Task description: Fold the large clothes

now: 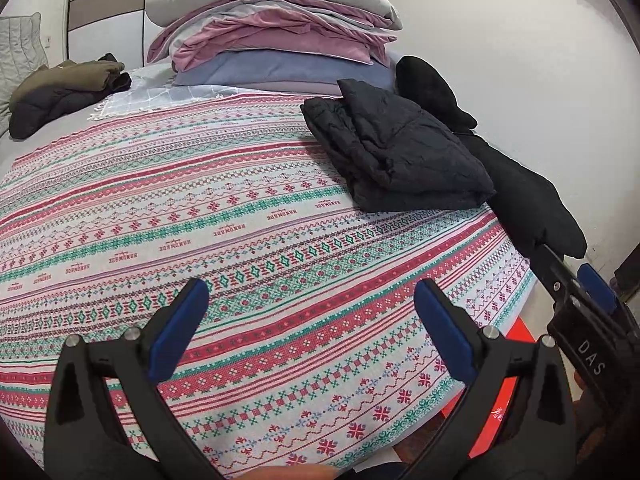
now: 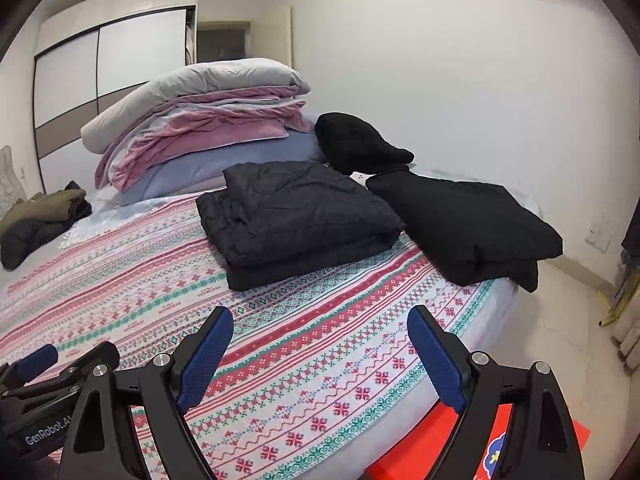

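Note:
A folded black quilted jacket [image 1: 396, 148] [image 2: 296, 216] lies on the patterned bedspread [image 1: 224, 216] [image 2: 304, 340], toward the right. A second folded black garment [image 1: 532, 196] [image 2: 472, 220] lies beside it at the bed's right edge. An olive and black garment [image 1: 60, 92] [image 2: 40, 220] lies bunched at the far left. My left gripper [image 1: 312, 300] is open and empty above the spread, near the front. My right gripper [image 2: 320, 328] is open and empty, short of the folded jackets. It also shows at the right edge of the left wrist view [image 1: 576, 292].
A tall stack of folded blankets and pillows [image 1: 276, 36] [image 2: 200, 128] stands at the bed's far end. A white wall [image 2: 460, 80] runs along the right. A wardrobe [image 2: 100, 64] stands behind. A red object [image 2: 440, 448] lies on the floor by the bed's near corner.

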Demonstrator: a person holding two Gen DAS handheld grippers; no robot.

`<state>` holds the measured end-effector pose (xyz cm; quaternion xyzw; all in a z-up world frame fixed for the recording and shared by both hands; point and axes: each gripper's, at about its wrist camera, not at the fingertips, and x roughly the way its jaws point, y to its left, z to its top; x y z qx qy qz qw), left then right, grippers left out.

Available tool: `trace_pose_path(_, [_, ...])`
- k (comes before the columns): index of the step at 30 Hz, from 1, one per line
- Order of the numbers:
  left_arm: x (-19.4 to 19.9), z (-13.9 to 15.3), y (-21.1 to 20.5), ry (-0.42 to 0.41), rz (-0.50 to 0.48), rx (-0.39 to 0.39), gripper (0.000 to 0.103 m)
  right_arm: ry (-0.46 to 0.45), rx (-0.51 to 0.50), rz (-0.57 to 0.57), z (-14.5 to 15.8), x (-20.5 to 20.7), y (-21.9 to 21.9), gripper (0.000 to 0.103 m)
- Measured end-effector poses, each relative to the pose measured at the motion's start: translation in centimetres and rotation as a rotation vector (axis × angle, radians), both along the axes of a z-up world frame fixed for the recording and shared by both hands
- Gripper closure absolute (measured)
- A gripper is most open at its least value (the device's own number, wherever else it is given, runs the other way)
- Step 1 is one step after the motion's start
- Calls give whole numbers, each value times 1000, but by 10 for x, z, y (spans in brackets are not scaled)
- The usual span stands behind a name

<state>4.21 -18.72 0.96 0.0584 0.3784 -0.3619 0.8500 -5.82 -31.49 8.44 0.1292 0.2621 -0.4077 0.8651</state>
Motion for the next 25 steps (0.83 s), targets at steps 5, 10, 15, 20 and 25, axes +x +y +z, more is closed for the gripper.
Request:
trace_pose_path(5, [-2, -1, -3, 2, -16, -4, 1, -3, 3, -6, 0, 0, 0, 13])
trace_pose_path(10, [-6, -1, -6, -10, -26, 3, 1, 3, 2, -3, -2, 1, 0, 13])
trace_pose_path(15, [-7, -1, -6, -7, -32, 1, 1, 6, -1, -6, -2, 1, 1, 13])
trace_pose_path(20, [-8, 1, -6, -10, -33, -3, 1, 11, 0, -7, -3, 2, 1, 13])
trace_pose_path(25, [-7, 2, -5, -4, -32, -9, 1, 16, -4, -5, -3, 3, 2, 13])
